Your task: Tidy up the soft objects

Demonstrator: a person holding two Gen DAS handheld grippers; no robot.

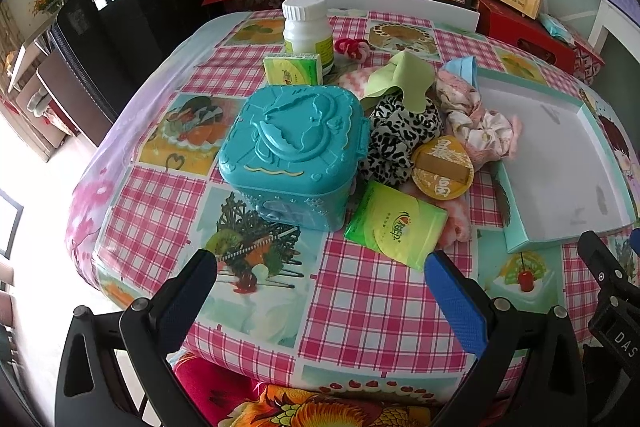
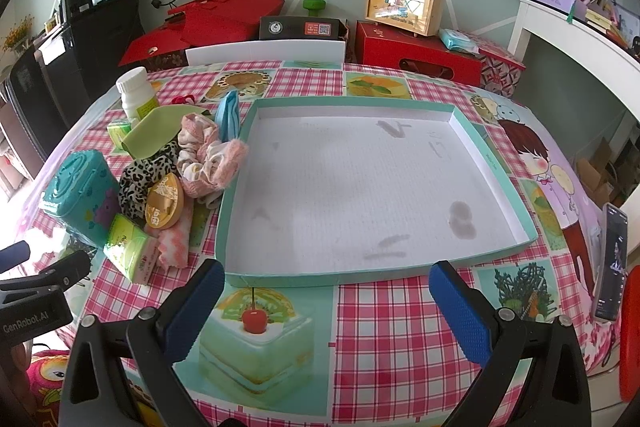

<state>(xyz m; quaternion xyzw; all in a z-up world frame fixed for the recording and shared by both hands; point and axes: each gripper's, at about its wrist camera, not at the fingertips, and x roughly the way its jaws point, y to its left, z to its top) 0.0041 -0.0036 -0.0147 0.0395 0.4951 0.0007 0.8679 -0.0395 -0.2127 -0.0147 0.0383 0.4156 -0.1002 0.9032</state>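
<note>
A pile of soft things lies left of a shallow teal-rimmed box lid (image 2: pixel 496 163) (image 1: pixel 520 231) with a bare white floor: a leopard-print scrunchie (image 1: pixel 400 135) (image 2: pixel 140 175), a pink floral scrunchie (image 1: pixel 476 119) (image 2: pixel 204 151), a light green cloth (image 1: pixel 404 79) (image 2: pixel 156 127), a blue cloth (image 2: pixel 229 113) and a pink-and-white zigzag cloth (image 2: pixel 176 239). My left gripper (image 1: pixel 320 267) is open near the table's front edge, short of the teal plastic box (image 1: pixel 292 151). My right gripper (image 2: pixel 326 277) is open just before the lid's near rim. Neither holds anything.
Among the pile sit two green tissue packs (image 1: pixel 394 227) (image 1: pixel 294 69), a round gold item (image 1: pixel 442 167) and a white bottle (image 1: pixel 306 27). A phone (image 2: pixel 612 263) lies at the right table edge. Red boxes (image 2: pixel 416 55) stand behind the table.
</note>
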